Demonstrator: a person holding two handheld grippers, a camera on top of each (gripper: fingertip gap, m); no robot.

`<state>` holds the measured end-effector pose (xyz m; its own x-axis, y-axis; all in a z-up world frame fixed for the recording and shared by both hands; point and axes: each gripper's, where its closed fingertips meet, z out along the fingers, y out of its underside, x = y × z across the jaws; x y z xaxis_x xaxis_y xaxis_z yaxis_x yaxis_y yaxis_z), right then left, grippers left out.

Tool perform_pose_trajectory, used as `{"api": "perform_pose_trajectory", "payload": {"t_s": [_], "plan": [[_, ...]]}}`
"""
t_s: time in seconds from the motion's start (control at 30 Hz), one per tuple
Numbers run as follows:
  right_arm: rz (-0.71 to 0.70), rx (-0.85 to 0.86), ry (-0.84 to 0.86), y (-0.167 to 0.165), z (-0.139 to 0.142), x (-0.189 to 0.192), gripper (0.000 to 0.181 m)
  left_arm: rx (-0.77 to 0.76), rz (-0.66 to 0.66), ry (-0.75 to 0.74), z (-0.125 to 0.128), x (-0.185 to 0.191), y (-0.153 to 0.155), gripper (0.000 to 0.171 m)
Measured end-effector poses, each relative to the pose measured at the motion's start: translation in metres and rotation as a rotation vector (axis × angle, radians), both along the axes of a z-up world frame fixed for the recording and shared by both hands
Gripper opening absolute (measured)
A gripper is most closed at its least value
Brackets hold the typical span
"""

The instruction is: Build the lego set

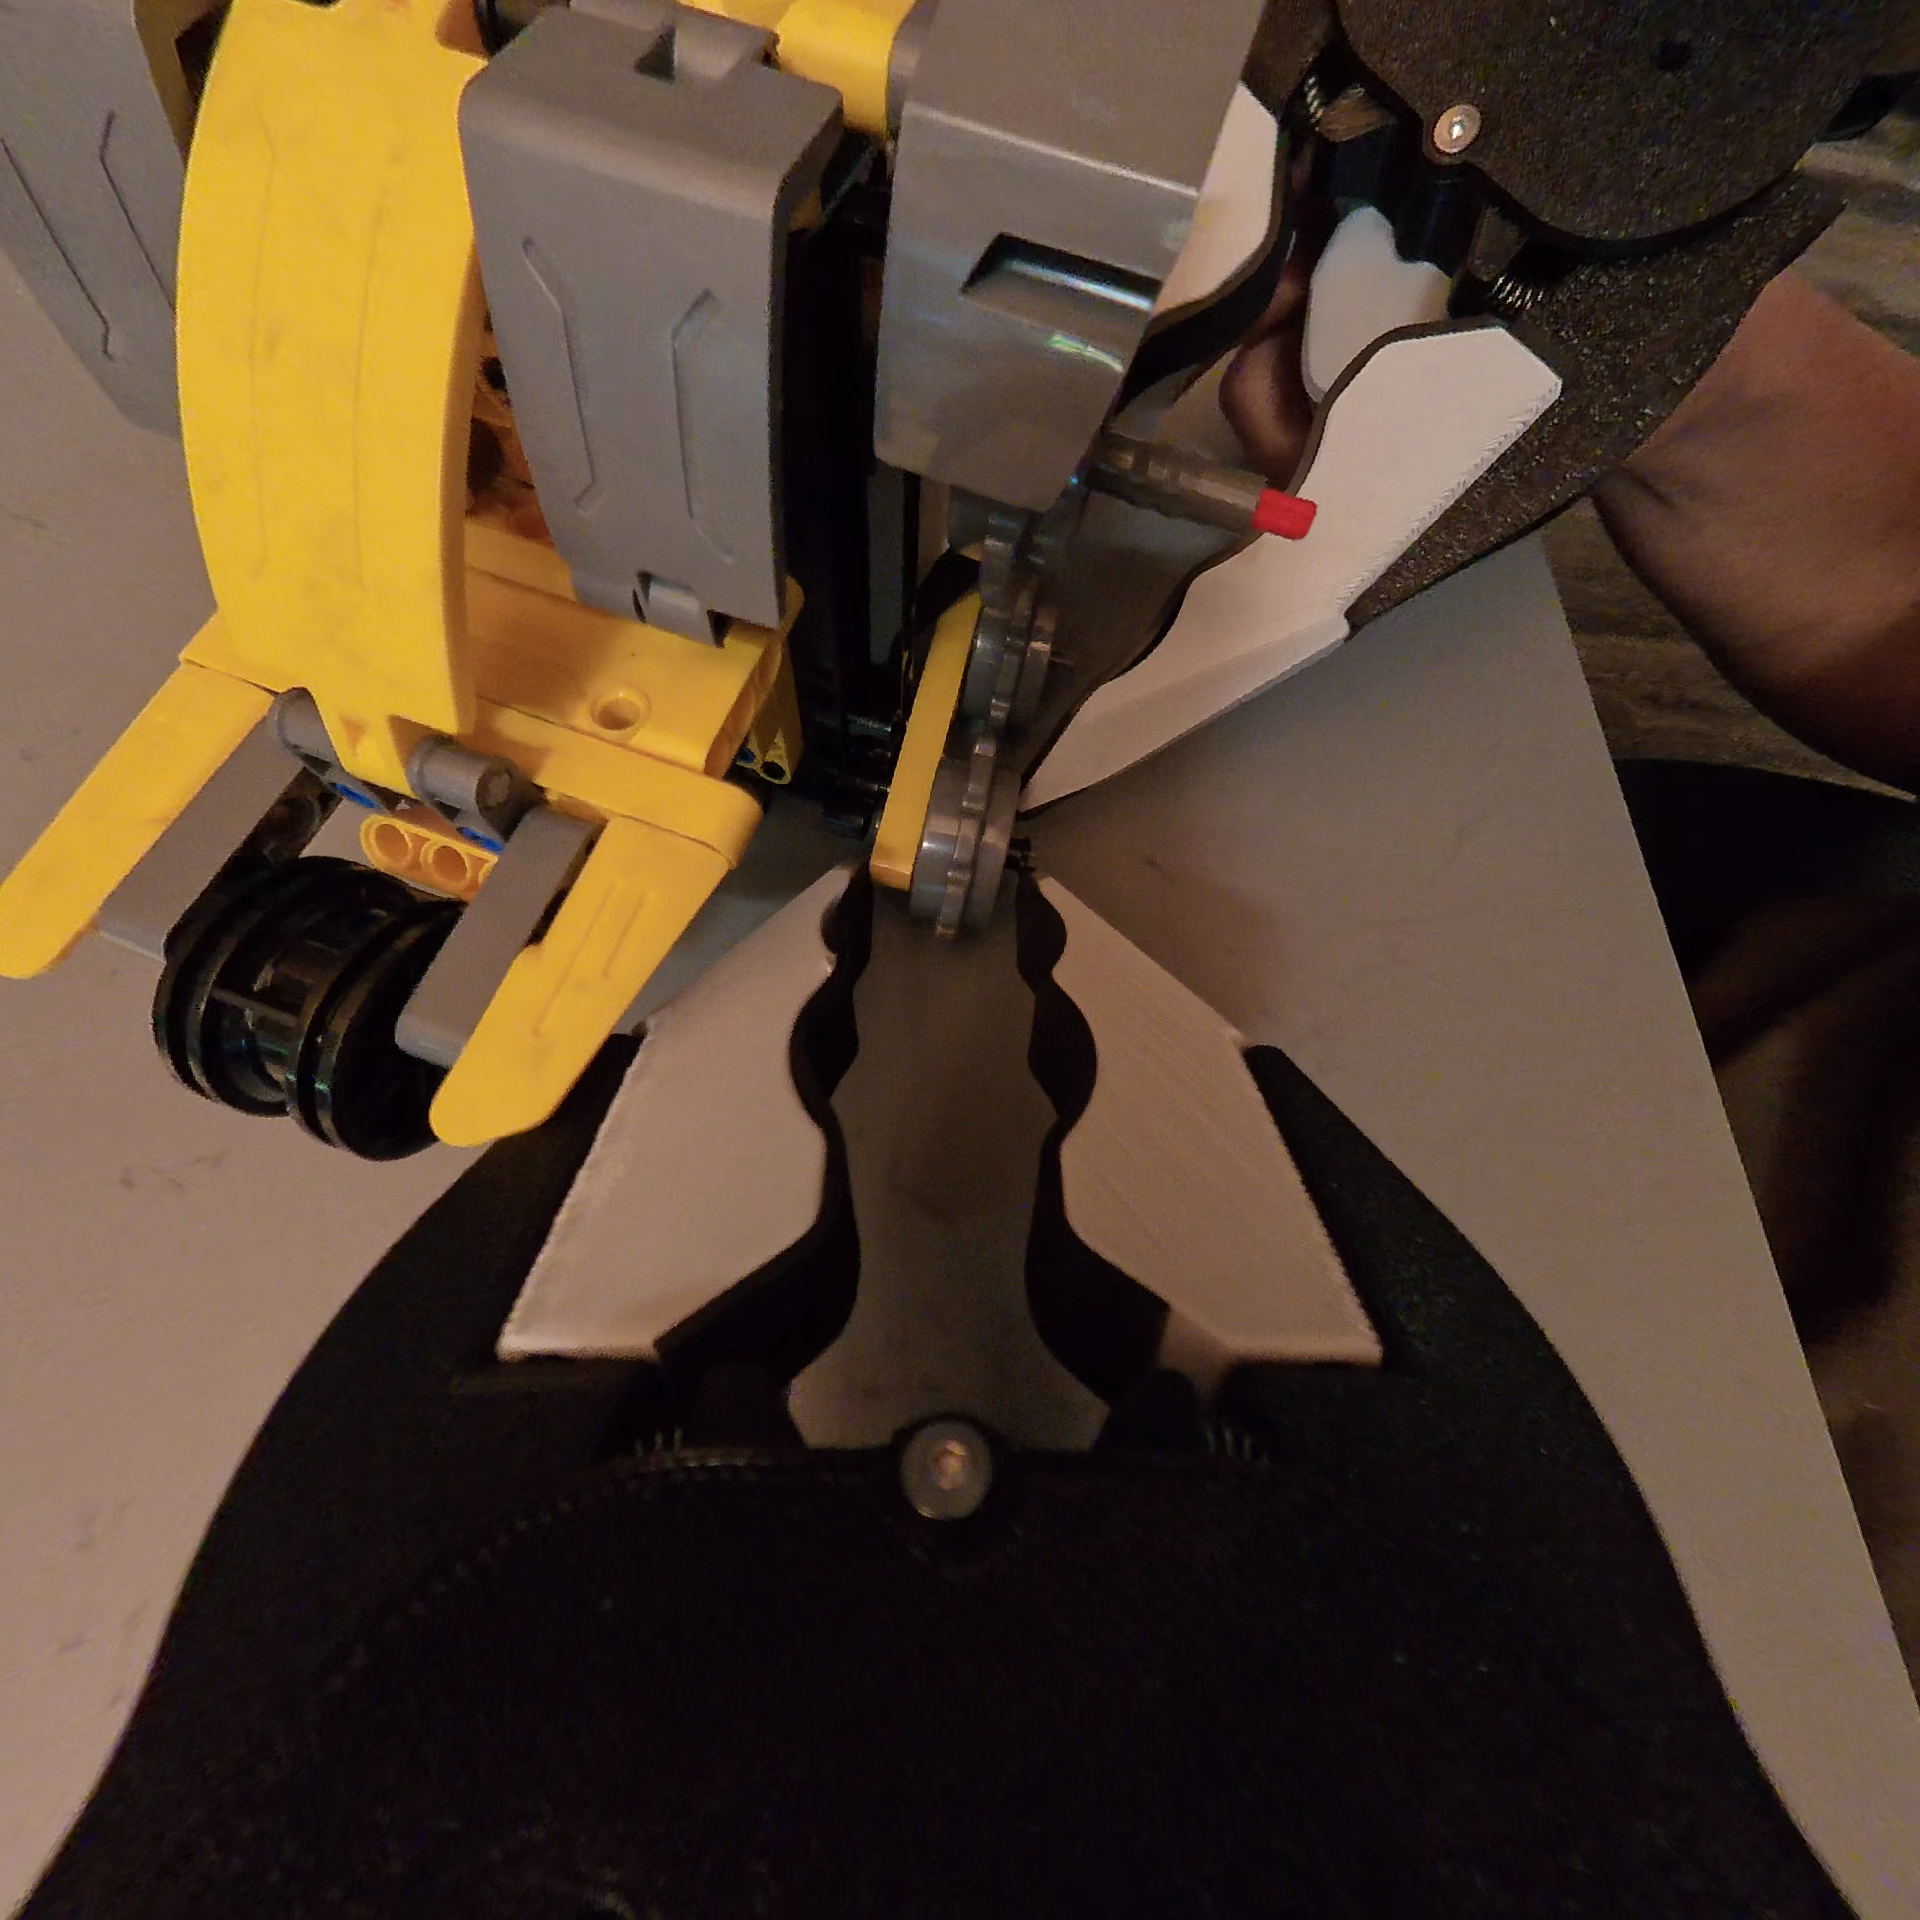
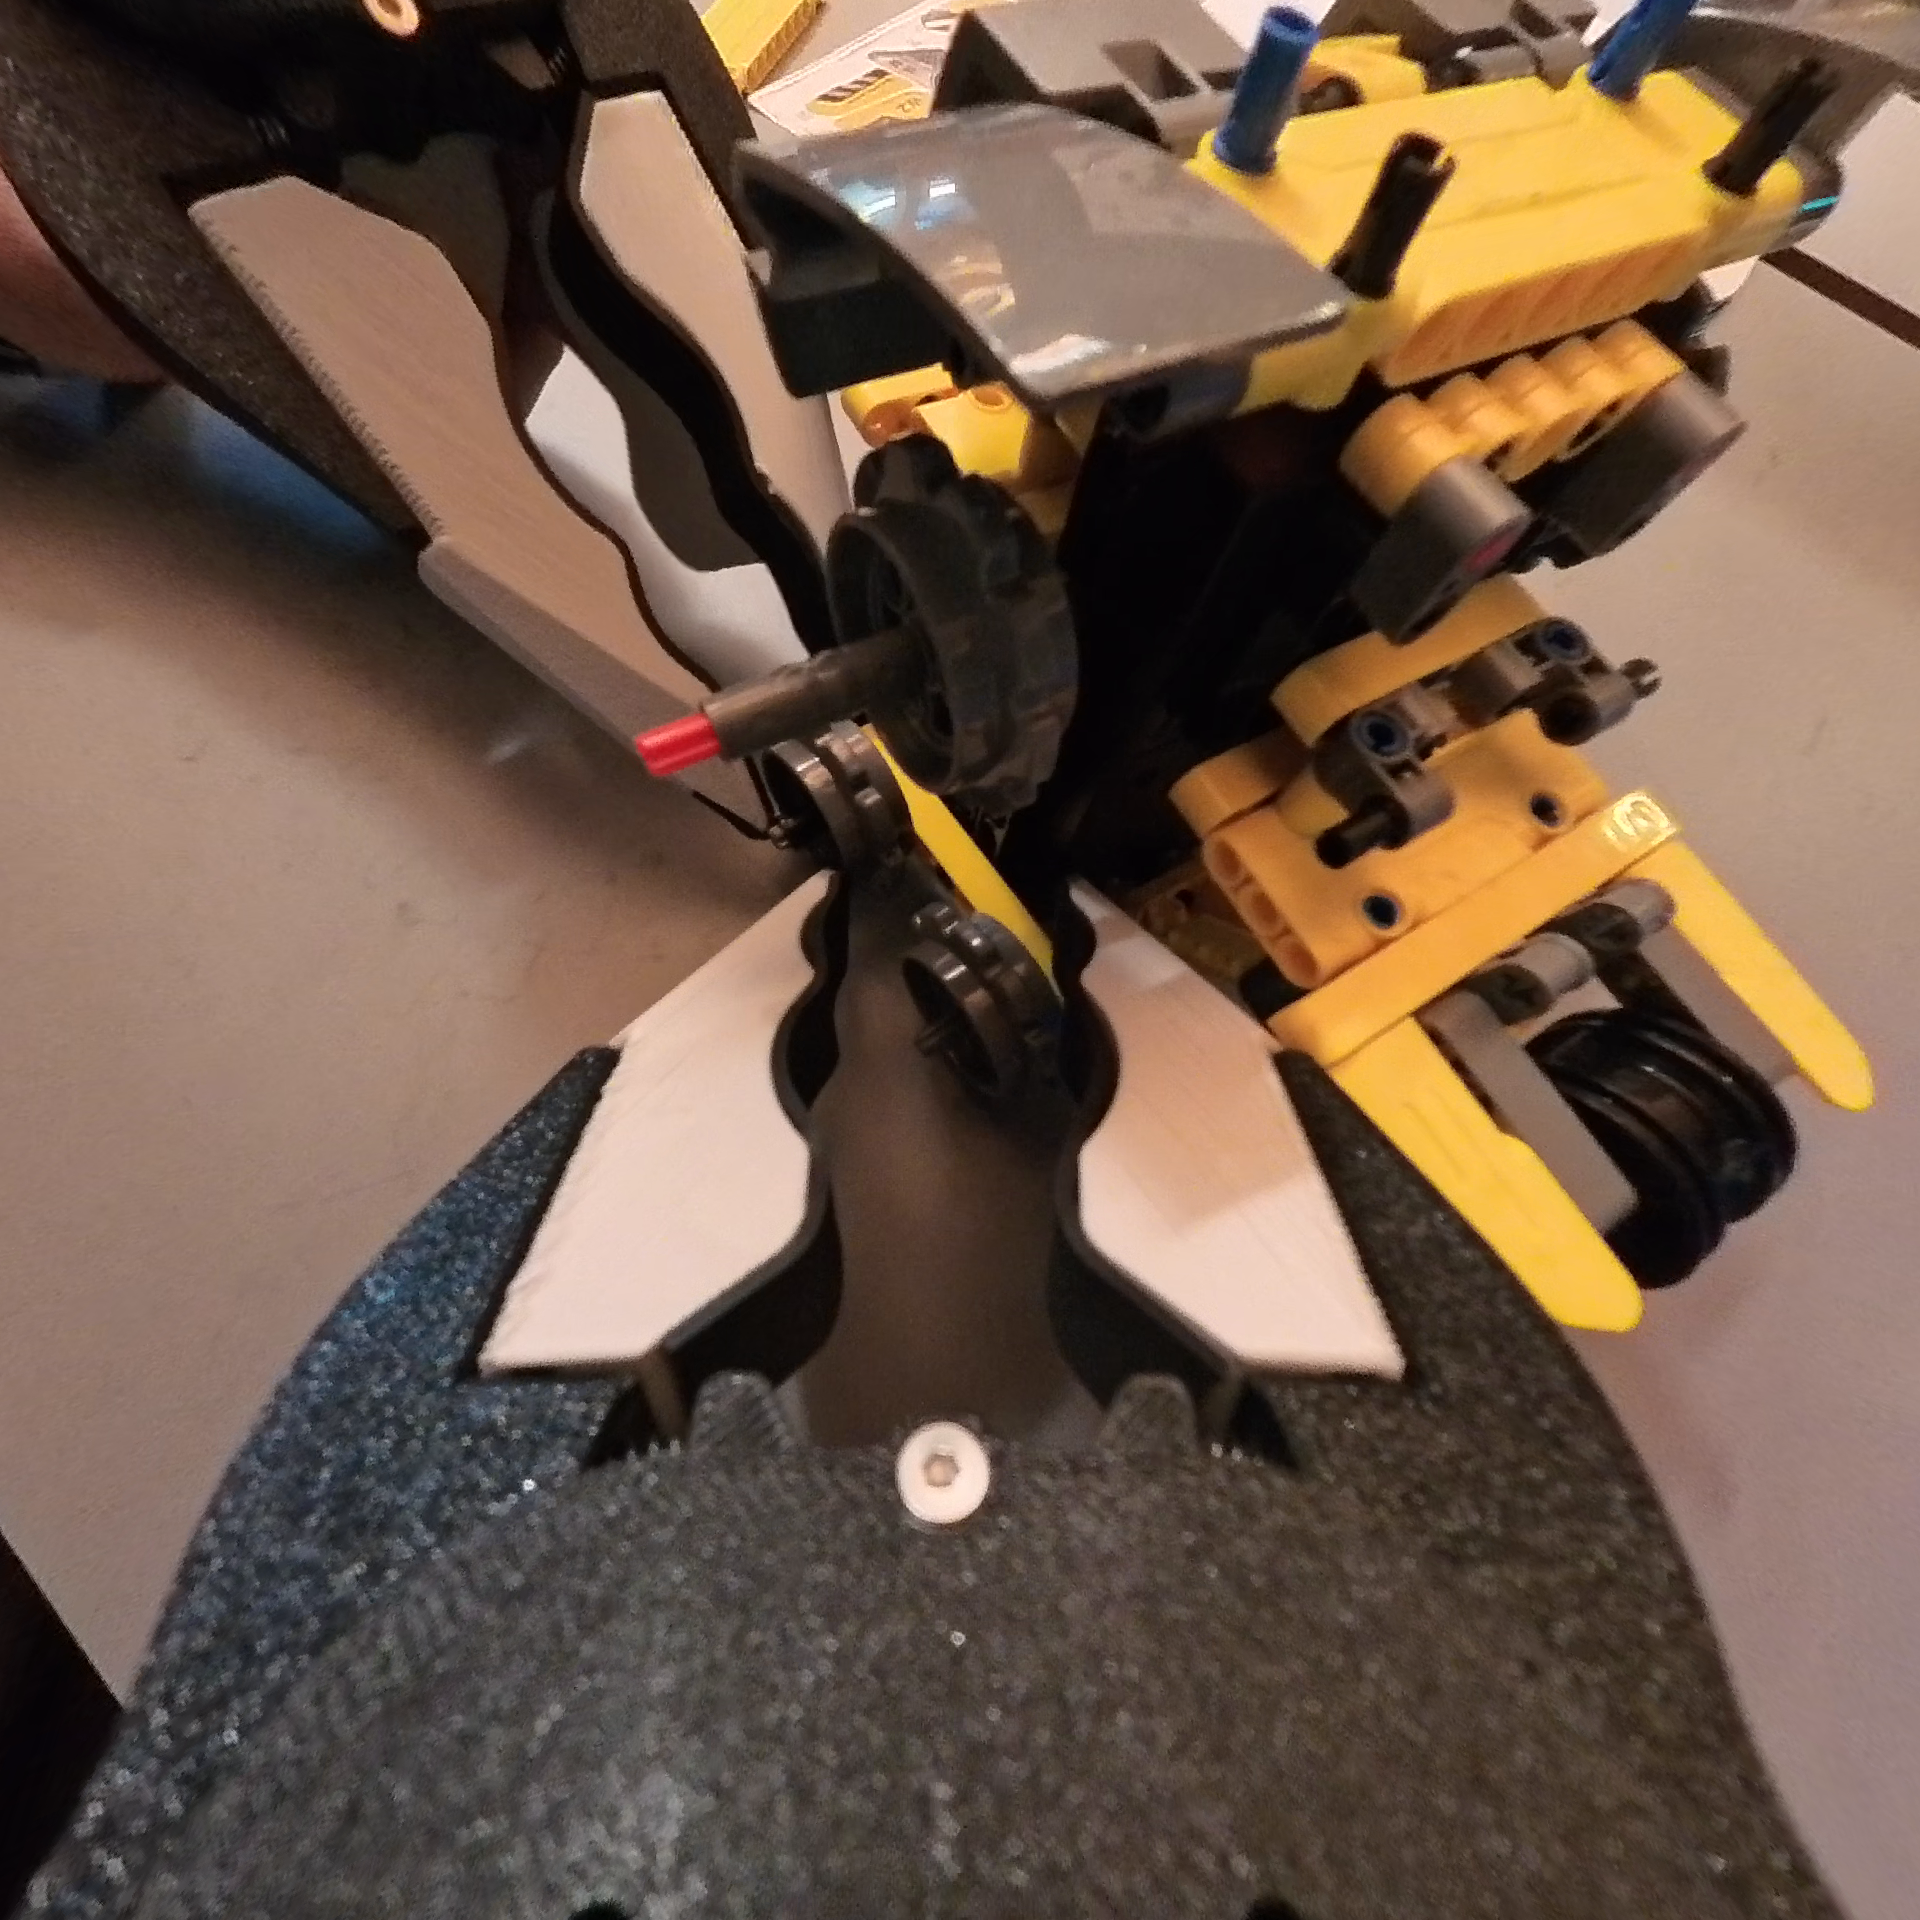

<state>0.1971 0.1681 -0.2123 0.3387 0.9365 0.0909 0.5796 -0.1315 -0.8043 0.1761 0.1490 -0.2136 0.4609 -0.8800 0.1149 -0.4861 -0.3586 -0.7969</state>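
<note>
From my left wrist view, the table (image 1: 1351, 935) edge runs off at 3 o'clock, bare room at 9. My left gripper (image 1: 940, 883) is clenched on the grey gear stack (image 1: 982, 790) of the yellow brick vehicle (image 1: 416, 520) at 12. From my right wrist view, open tabletop lies at 9; my right gripper (image 2: 956, 914) pinches the same gears (image 2: 971, 997), vehicle (image 2: 1455, 623) at 1.

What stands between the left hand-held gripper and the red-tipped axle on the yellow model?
Two things. The grey gears on a yellow beam sit at the tips of the left hand-held gripper. Beyond them, a white finger of the right hand-held gripper lies along the red-tipped axle.
</note>
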Motion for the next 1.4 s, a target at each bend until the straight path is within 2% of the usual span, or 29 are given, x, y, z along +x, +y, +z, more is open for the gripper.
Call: {"api": "perform_pose_trajectory", "payload": {"t_s": [0.17,0.27,0.33,1.0,1.4], "plan": [[-0.007,0.013,0.021,0.001,0.004,0.001,0.039,0.049,0.010,0.025,0.000,0.000,0.000,0.025],[-0.017,0.031,0.045,0.001,0.009,0.003,0.042,0.064,0.001,0.047,-0.002,-0.002,-0.005,0.041],[-0.028,0.024,0.040,0.001,0.008,0.007,0.043,0.086,0.010,0.048,0.000,-0.005,-0.005,0.044],[-0.116,0.059,0.016,-0.008,0.006,0.024,0.044,0.138,0.059,0.078,0.002,-0.021,-0.028,0.054],[-0.137,0.073,0.051,-0.005,0.012,0.026,0.043,0.072,0.047,0.061,-0.002,-0.021,-0.029,0.055]]}}
